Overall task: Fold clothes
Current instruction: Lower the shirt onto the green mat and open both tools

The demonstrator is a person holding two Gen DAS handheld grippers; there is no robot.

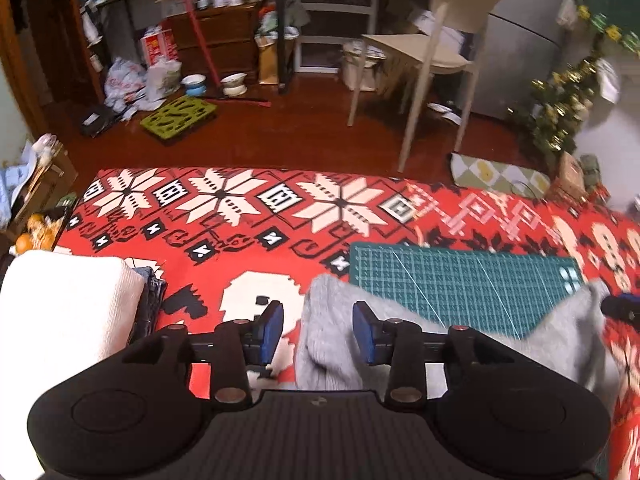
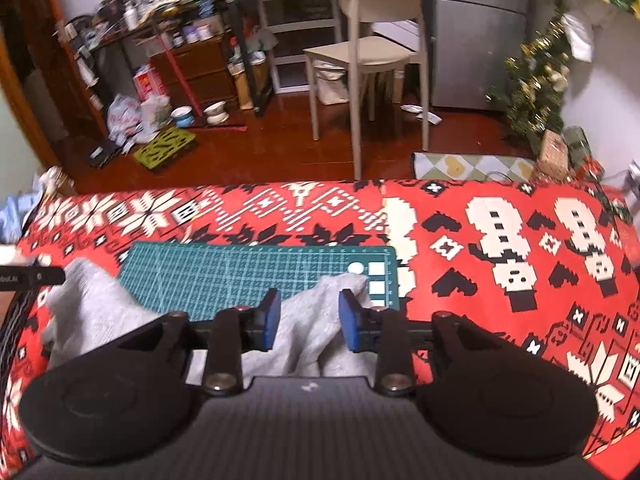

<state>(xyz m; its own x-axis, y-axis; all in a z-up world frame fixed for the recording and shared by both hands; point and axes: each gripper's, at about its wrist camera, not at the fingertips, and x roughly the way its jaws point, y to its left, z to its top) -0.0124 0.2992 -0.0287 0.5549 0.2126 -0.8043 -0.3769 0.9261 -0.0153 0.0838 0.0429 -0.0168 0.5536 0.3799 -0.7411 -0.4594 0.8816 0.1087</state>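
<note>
My left gripper [image 1: 318, 330] hung low over the red patterned cloth [image 1: 240, 248], its two blue pads [image 1: 273, 326] standing well apart. One raised corner of the grey garment [image 1: 332, 332] came up into that gap from below, lying nearer my right-hand pad than my left-hand one; the pads were not pressed on it, and I could not tell whether the right-hand pad brushed the fabric. From there the grey knit sagged away to my right across the near edge of the green cutting mat [image 1: 460, 280] and rose again to a second peak at the far right of that view, where a dark tip of my other tool [image 1: 622, 308] showed.

My right gripper [image 2: 307, 320] stood in the same way, fingers spread wide, with the garment's [image 2: 304, 332] other raised corner between the pads [image 2: 273, 322]. The cloth's tip reached past the fingertips onto the cutting mat's [image 2: 240, 276] right end, just beside the white printed shapes there. Nothing was clamped. The rest of the garment trailed left in a slack dip along the mat's near edge towards the left tool.

At my far left a folded white towel [image 1: 68, 304] sat on the cloth, with dark folded fabric [image 1: 152, 300] just beside it. Beyond the table stood a pale chair [image 2: 372, 48] on the wooden floor.
</note>
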